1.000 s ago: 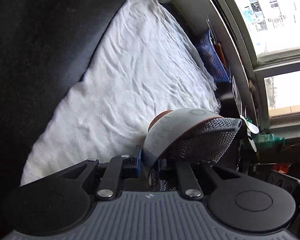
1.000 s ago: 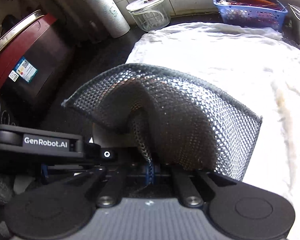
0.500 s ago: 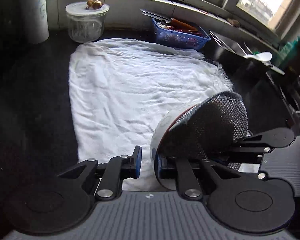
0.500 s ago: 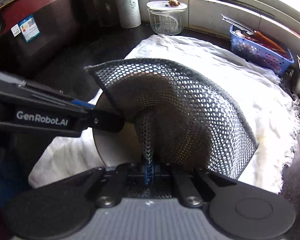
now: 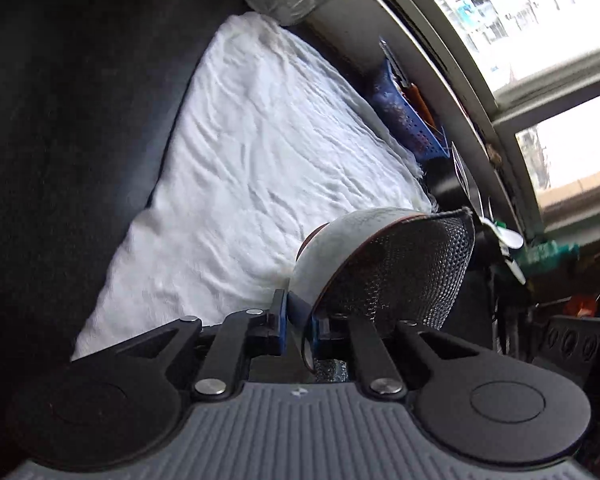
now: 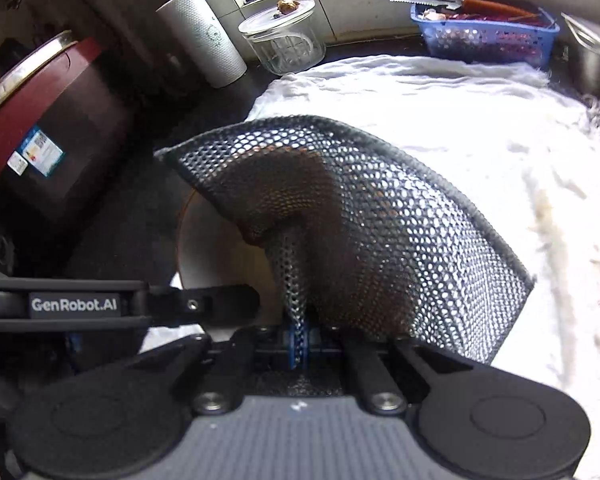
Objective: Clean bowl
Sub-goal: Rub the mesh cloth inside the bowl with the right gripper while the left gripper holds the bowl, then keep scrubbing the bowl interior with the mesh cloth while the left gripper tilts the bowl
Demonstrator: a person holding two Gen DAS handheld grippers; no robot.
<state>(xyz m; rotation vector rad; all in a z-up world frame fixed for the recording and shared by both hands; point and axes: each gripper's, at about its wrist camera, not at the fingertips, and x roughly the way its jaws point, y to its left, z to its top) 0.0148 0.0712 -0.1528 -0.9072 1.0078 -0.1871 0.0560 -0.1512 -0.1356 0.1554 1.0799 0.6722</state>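
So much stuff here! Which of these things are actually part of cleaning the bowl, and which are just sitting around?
Part of the job:
- bowl, gripped at its rim by the left gripper
- mesh scrubbing cloth, pinched in the right gripper and pressed into the bowl

Just lying about:
- white towel
- glass jar
- blue basket
- white cylinder
- red appliance

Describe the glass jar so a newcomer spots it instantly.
Start at the white towel spread on the dark counter and go to its far left corner, below the window ledge. The glass jar stands there, between a white paper towel roll and a blue basket; it alone is clear, with a lid.
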